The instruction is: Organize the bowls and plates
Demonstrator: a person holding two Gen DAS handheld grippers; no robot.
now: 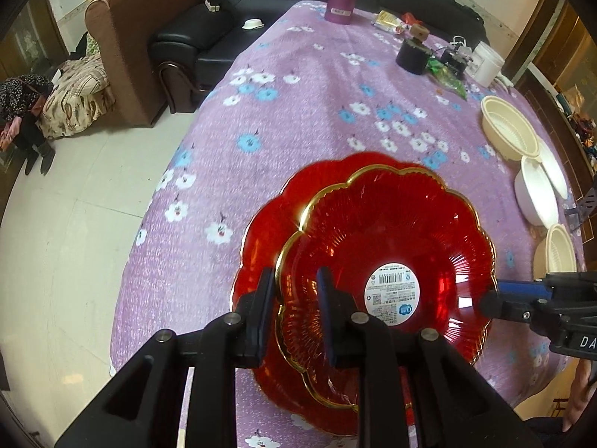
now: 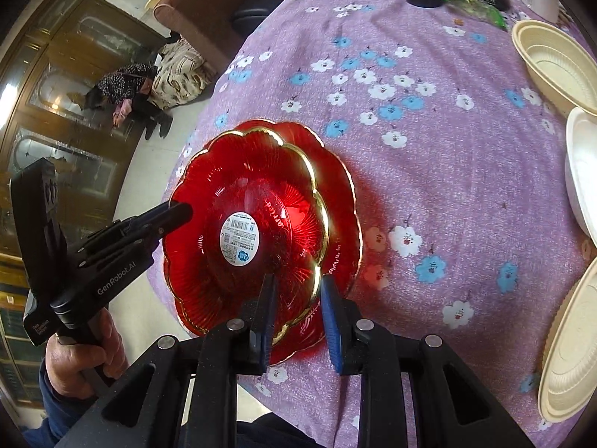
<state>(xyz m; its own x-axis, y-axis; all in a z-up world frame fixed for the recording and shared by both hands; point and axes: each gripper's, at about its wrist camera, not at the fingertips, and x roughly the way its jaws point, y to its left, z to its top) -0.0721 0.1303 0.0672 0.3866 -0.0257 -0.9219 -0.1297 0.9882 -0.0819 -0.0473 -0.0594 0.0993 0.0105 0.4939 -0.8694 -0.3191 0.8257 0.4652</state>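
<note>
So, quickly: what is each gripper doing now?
Left gripper: jaws astride the rim of the upper red gold-edged plastic plate; grip cannot be told.
Right gripper: the same.

- Pale tiled floor [image 1: 74, 201] fills the left of the frame.
- Brown armchair [image 1: 123, 48] upper left, black sofa [image 1: 224, 30] beside it.
- Wooden glass-fronted cabinet [image 2: 63, 86] at left.

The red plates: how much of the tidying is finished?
Done: nothing clearly. In hand: both grippers, left and right, straddle the rim of the upper red plate, over the lower red plate. Left: cream bowls and white bowl lie unstacked.
</note>
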